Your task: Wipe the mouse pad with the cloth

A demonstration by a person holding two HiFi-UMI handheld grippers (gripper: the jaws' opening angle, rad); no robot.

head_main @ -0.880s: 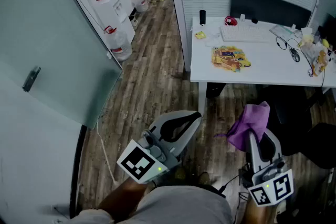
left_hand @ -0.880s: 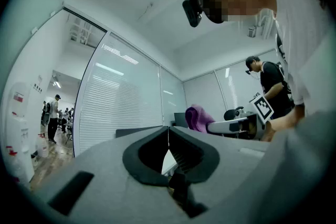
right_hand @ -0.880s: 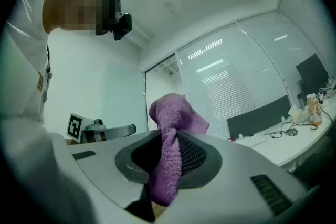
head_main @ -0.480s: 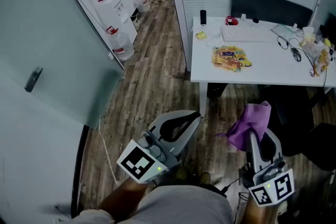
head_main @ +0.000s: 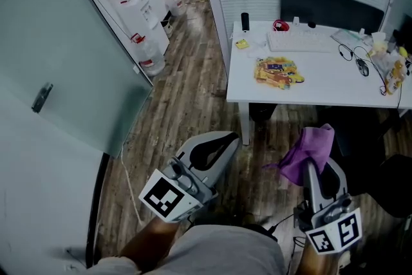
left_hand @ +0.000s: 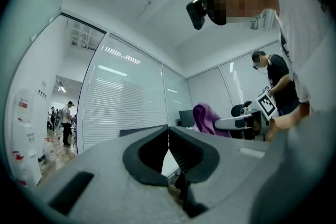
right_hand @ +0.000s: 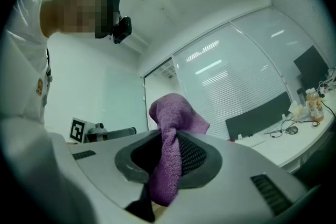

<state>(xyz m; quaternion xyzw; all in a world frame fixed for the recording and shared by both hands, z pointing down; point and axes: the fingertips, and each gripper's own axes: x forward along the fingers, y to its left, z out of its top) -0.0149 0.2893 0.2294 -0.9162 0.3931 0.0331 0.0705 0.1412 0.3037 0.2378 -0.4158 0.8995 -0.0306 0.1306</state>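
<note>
A colourful mouse pad (head_main: 278,71) lies flat on the white desk (head_main: 322,90) ahead, well beyond both grippers. My right gripper (head_main: 308,163) is held low over the wooden floor in front of the desk, shut on a purple cloth (head_main: 308,147) that bunches up above its jaws. In the right gripper view the cloth (right_hand: 170,157) hangs pinched between the jaws of the right gripper (right_hand: 168,136). My left gripper (head_main: 233,137) is beside it to the left, shut with nothing in it. The left gripper view shows the left gripper (left_hand: 168,136) with its jaws touching, and the cloth (left_hand: 207,118) beyond.
On the desk are a white keyboard (head_main: 300,42), a black bottle (head_main: 244,21), earphones (head_main: 357,61) and bottles (head_main: 389,67) at the right end. A black chair (head_main: 331,9) stands behind it. A water dispenser (head_main: 138,6) and water jugs (head_main: 147,55) stand at the left glass wall.
The head view has shifted a little, so the desk sits slightly further left. My left gripper has drifted a bit left and down. Both grippers stay shut, the cloth still held.
</note>
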